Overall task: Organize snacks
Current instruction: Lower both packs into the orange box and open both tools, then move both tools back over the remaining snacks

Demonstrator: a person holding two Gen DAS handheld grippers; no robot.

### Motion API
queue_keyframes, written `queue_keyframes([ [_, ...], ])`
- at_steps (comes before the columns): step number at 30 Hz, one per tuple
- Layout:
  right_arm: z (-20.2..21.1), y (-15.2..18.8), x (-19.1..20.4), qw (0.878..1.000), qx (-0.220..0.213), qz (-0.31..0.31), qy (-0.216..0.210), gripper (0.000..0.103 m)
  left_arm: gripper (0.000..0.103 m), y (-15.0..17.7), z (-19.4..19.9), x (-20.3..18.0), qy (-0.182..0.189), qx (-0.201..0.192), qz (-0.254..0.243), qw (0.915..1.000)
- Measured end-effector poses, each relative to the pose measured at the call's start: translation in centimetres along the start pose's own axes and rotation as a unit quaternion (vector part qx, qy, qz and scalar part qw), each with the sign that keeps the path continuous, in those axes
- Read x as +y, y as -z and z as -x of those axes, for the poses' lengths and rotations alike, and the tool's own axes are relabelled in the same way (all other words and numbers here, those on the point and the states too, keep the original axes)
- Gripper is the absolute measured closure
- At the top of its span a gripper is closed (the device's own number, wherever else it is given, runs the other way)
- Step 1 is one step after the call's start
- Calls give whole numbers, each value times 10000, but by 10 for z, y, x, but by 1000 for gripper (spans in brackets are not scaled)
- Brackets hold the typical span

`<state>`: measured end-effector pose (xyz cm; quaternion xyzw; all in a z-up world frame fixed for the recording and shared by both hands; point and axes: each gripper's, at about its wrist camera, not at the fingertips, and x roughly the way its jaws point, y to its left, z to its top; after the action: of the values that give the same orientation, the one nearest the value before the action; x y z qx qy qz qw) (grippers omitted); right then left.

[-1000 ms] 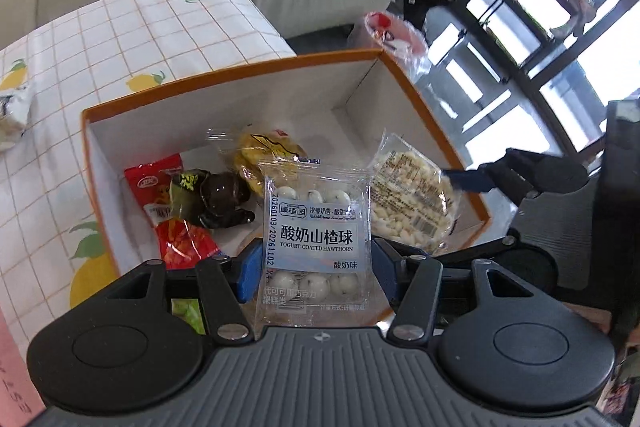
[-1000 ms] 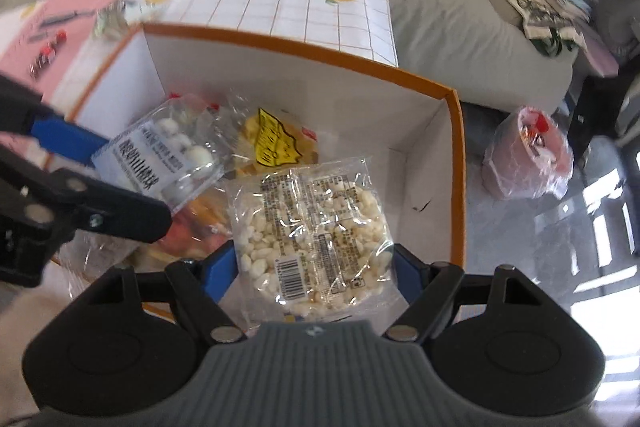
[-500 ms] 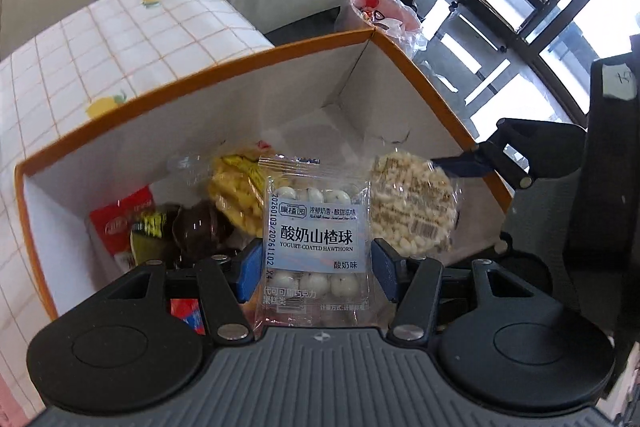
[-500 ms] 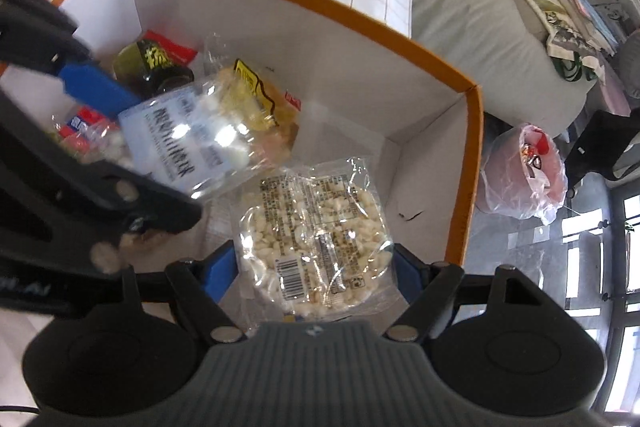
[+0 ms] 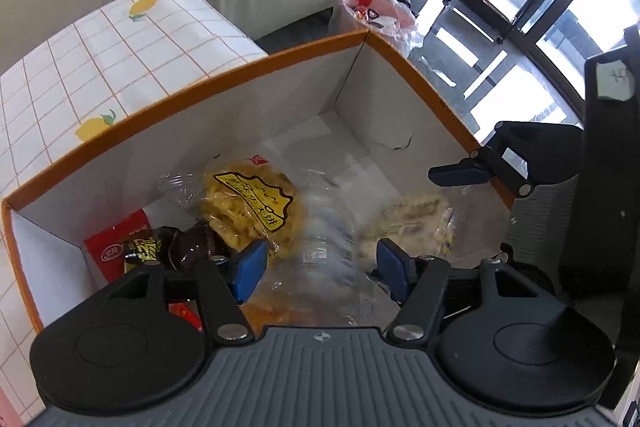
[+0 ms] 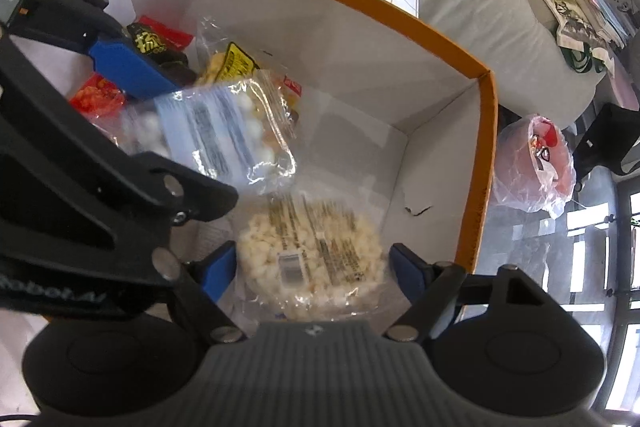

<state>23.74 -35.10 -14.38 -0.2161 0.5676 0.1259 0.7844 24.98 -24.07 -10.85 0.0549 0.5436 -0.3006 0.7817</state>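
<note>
My left gripper [image 5: 318, 265] is spread wide over the orange-rimmed box [image 6: 482, 163], gripping nothing, with the blurred hawthorn-ball packet [image 6: 224, 135] loose between its fingers, and my right gripper [image 6: 310, 267] also gapes, the puffed rice cake [image 6: 312, 255] unclamped between its pads.

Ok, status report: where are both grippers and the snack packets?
Left gripper open over the box, hawthorn packet blurred, loose between its pads. Right gripper flanks the rice cracker pack, grip unclear. Nothing blocking the drop.
</note>
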Motion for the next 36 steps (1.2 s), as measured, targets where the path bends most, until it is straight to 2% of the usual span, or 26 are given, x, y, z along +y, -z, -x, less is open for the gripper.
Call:
queue_keyframes([
  [2,2,0,-1,10000,8,-30,-24,19,25,2,6,0,-4,-33,-37,10000],
  [14,40,-5,9,9997,159,-96,153,16,25,15,52,-5,-425,-92,-246,9988],
  [22,78,-2,14,9964,-35,-821,197,14,25,34,107,3,-534,-520,-56,9972],
  [26,91,5,23,9893,-225,-1434,128,14,25,49,133,9,-636,-771,121,9949],
  [31,107,16,41,9736,-533,-2218,118,14,25,72,159,24,-668,-1061,479,9910],
  [36,127,24,71,9602,-1096,-2548,334,14,25,95,184,39,-904,-1389,729,9835],
])
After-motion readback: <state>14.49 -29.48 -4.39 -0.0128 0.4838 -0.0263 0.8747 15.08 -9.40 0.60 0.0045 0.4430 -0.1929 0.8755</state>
